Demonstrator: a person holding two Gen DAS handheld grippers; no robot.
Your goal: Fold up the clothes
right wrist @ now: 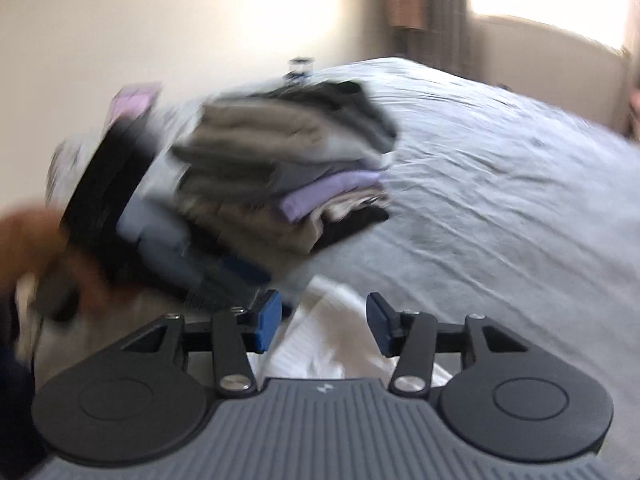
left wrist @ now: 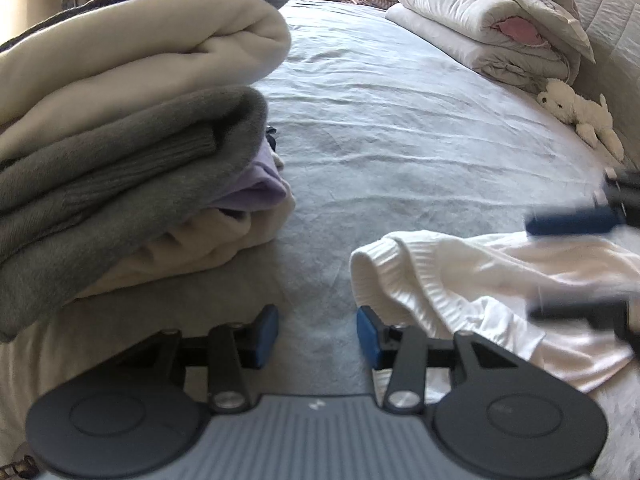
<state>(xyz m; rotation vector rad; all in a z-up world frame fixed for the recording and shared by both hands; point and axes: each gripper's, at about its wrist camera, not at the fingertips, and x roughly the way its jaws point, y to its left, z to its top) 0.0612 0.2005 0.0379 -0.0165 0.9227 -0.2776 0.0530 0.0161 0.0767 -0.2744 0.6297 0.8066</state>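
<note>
Knitwear: the white sweater (left wrist: 480, 280) at four o'clock looks soft, light and floppy; its ribbed cuff (left wrist: 380, 256) suits pinching. Left tool (left wrist: 318, 334) and right tool (right wrist: 324, 322) gape half-open, gripping nothing.

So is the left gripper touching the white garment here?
Cannot tell. In the left wrist view the left gripper has open fingers with only bedsheet between them; the white garment lies right beside one finger, with no plain gap or contact.
</note>
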